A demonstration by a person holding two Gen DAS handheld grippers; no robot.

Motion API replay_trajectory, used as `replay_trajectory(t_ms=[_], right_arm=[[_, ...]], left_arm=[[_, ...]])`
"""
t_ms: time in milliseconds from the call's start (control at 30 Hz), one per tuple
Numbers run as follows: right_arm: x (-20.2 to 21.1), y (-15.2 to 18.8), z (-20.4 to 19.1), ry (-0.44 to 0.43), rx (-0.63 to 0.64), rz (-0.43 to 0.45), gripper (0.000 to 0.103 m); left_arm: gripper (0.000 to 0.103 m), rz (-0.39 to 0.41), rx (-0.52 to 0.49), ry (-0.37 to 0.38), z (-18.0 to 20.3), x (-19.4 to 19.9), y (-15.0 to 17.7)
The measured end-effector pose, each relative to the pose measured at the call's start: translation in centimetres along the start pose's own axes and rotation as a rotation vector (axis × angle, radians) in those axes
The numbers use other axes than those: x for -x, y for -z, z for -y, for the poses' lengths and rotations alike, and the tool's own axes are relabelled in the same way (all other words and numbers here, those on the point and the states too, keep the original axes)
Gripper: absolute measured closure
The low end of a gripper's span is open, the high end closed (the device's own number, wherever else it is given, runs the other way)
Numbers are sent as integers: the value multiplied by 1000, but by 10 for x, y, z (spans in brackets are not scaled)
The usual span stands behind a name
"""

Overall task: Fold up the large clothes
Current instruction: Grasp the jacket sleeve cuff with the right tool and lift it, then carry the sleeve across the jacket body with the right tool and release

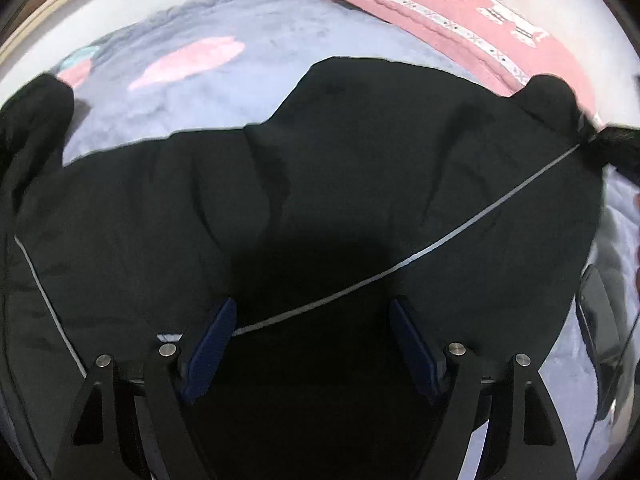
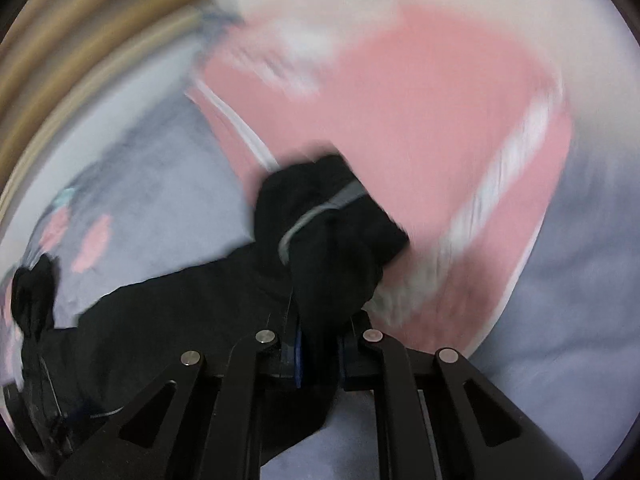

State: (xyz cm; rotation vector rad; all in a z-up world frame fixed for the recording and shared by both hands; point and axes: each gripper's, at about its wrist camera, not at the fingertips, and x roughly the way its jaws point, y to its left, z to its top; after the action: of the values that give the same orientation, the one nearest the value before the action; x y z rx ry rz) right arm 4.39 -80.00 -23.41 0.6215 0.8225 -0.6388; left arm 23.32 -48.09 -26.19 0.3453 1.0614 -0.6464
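A large black garment (image 1: 340, 168) with thin grey piping lies spread over a lavender bedspread (image 1: 248, 64). My left gripper (image 1: 312, 344) is open just above the garment's near part, its blue pads wide apart with nothing between them. My right gripper (image 2: 320, 344) is shut on a bunched corner of the black garment (image 2: 328, 232) and holds it up over the bed. That held corner shows at the far right of the left wrist view (image 1: 560, 108). The right wrist view is motion-blurred.
A pink pillow (image 1: 460, 20) with white patterned trim lies at the back right; it also shows in the right wrist view (image 2: 400, 120). A dark phone-like object (image 1: 600, 316) lies at the right on the bedspread. A wooden bed frame (image 2: 60, 80) runs along the left.
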Motion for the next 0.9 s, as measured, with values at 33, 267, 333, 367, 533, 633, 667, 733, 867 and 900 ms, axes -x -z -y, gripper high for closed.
replay_trajectory(t_ms=[33,267,333,367,533,633,667,733,867,900], right_arm=[[-10,2,5,2,-22,-31,90],[36,8,-18,-35,44,20,90],[58,11,-40,-60,75,45,90],[75,16,-59,-81,108,65,90],[123,44,-164,-165,262,110,90],[140,67,-225,-205,341,119,90],[145,78,-248,-222,375,118,90],[145,101,-299,-249,431,110,89],[154,155,-382,-302,537,89,89],[152,165,-398,-307,558,86,89]], left_arm=[[24,4,-3,12,-1,6,-1],[24,165,15,79,-40,93,17],[24,223,44,55,-60,126,23],[24,245,60,55,-69,138,26],[24,370,159,34,-127,214,55],[24,424,214,-2,-164,249,75],[24,433,229,-9,-176,258,81],[24,449,262,-29,-198,277,97],[24,464,318,-117,-238,306,136],[24,465,333,-133,-250,313,147]])
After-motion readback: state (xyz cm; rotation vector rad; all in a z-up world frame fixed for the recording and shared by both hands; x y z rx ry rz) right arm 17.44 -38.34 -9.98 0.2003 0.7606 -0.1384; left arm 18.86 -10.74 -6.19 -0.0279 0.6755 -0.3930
